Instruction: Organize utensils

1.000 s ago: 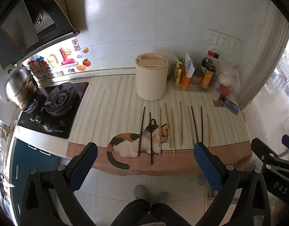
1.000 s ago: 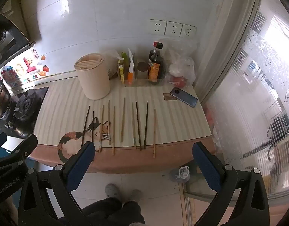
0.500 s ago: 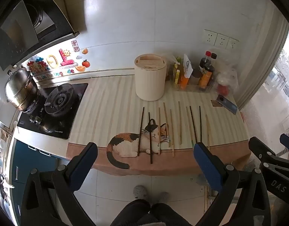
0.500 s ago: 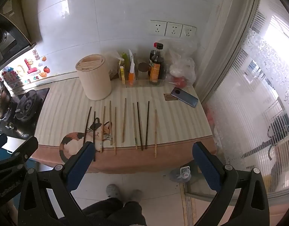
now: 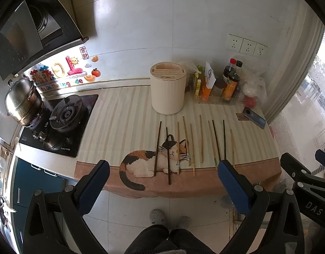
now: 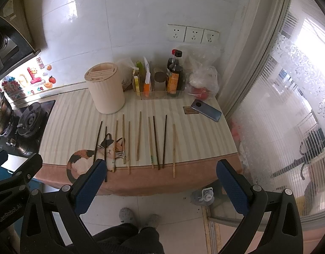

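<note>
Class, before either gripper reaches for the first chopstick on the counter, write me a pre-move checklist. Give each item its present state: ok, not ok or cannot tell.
1. Left gripper open and empty: ok.
2. Right gripper open and empty: ok.
3. Chopsticks lie singly, side by side on the cat mat, none crossing: ok.
4. Cream utensil holder stands upright behind the row: ok.
5. Slots in the holder's top free: cannot tell, too small to see inside.
6. Either gripper down at the chopsticks: not ok, both hang off the counter's front edge, above the floor.
</note>
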Tool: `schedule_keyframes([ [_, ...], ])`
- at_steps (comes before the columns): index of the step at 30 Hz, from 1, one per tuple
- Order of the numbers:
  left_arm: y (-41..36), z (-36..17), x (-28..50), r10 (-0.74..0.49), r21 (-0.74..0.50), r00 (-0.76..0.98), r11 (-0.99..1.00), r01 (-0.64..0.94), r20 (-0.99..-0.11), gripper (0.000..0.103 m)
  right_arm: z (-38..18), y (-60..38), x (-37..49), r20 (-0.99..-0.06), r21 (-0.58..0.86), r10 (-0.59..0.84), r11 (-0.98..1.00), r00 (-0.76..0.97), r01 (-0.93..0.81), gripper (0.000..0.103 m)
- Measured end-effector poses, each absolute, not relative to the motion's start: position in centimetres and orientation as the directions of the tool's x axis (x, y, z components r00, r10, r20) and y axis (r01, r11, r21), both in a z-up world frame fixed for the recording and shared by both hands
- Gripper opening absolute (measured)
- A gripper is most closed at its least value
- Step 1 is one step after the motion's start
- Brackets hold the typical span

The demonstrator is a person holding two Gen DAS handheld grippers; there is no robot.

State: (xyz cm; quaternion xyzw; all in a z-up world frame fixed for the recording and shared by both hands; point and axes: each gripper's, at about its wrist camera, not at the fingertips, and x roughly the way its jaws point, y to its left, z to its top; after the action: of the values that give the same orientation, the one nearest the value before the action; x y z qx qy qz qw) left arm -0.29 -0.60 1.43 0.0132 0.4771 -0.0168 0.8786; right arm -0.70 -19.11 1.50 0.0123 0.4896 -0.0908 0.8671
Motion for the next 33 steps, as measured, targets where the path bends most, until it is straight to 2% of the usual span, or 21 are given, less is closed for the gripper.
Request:
schedule_keyframes([
  [33,0.19,1.56,-0.35,-0.032,-0.008,0.552,0.999,0.045,-0.833,0.103,2.41,-18.7,-0.64,-0.843,-0.073,-0.152,0.983,0.517,0.17,0.103],
])
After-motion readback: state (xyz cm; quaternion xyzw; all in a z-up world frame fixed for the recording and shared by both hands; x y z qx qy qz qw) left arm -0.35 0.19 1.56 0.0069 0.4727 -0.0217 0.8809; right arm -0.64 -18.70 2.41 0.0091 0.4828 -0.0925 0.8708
